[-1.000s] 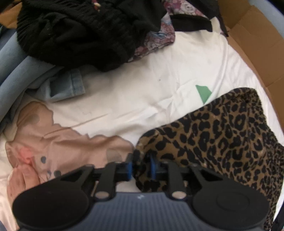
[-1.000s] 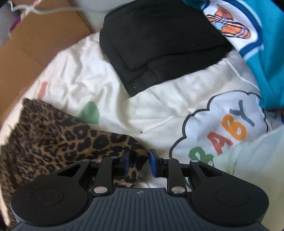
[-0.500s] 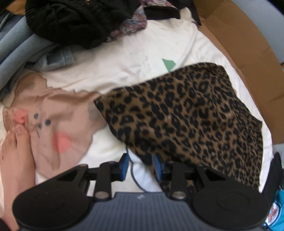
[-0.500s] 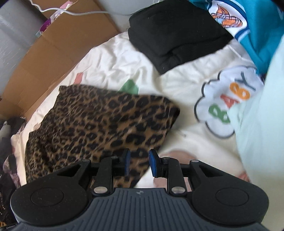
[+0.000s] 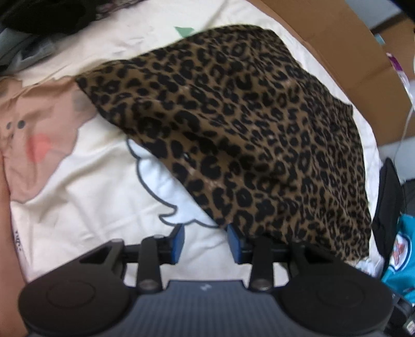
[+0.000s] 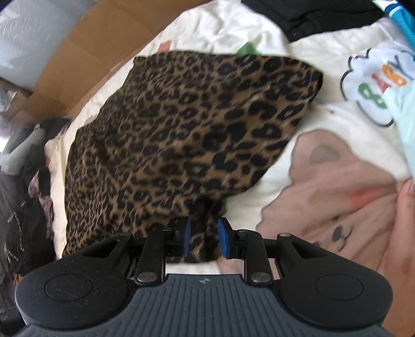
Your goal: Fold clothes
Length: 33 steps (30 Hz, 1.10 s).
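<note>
With the left gripper (image 5: pixel 205 242) spread and empty and the right gripper (image 6: pixel 203 239) apart around the leopard cloth (image 6: pixel 181 134), smooth it flat before creasing

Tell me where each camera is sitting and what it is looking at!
Left wrist: sits on the left gripper, looking forward over a cream printed blanket at the leopard-print garment; its open blue-padded fingers show.
Right wrist: sits on the right gripper, facing the same leopard-print garment, with cloth between its blue pads; a bare foot shows at right.
Shared: garment, blanket, brown cardboard, folded black clothing.
</note>
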Available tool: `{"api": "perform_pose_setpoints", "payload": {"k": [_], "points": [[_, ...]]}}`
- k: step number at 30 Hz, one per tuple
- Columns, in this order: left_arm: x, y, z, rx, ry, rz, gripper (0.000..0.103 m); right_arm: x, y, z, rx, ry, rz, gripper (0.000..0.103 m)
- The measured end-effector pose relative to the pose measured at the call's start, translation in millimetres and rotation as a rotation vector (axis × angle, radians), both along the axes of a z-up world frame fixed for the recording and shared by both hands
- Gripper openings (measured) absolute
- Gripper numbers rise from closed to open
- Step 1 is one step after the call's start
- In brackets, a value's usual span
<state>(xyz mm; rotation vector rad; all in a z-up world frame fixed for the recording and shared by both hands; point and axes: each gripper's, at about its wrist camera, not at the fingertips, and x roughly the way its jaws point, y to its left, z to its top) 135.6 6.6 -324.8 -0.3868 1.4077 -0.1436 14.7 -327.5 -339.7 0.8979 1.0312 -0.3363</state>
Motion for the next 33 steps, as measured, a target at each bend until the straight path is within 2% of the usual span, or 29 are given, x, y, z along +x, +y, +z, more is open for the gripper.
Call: {"api": "perform_pose_setpoints", "payload": {"k": [3, 6, 13, 16, 20, 22, 23, 24, 26, 27, 33], "points": [[-6, -13, -2, -0.005, -0.009, -0.042, 0.045, 1, 12, -5, 0.021, 0.009, 0.015, 0.027], [-13, -29, -8, -0.008, -0.018, -0.101, 0.054, 1, 23, -13, 0.066, 0.009, 0.025, 0.039], [-24, -66, -25, 0.016, -0.004, -0.236, 0.06, 1, 32, -34, 0.141, 0.033, -0.007, 0.046], [-25, -81, -27, 0.019, -0.009, -0.281, 0.057, -3, 28, -46, 0.207, 0.03, -0.067, 0.051], [-21, -95, -30, 0.023, -0.011, -0.296, 0.055, -12, 24, -64, 0.279, 0.036, -0.163, 0.051], [-16, -100, -33, 0.035, -0.009, -0.29, 0.049, -16, 22, -71, 0.307, 0.021, -0.201, 0.051], [-14, -101, -34, 0.034, -0.005, -0.284, 0.037, -17, 22, -73, 0.32, 0.008, -0.216, 0.051], [-11, -102, -36, 0.026, -0.002, -0.276, 0.023, -17, 22, -75, 0.322, -0.007, -0.224, 0.049], [-7, -101, -36, 0.013, -0.005, -0.27, 0.011, -16, 23, -77, 0.324, -0.023, -0.226, 0.023], [-6, -101, -34, 0.015, -0.017, -0.274, 0.009, -15, 23, -78, 0.334, -0.027, -0.224, 0.003], [-1, -95, -19, 0.014, -0.08, -0.286, 0.004, -18, 24, -70, 0.382, -0.123, -0.26, 0.002]]}}
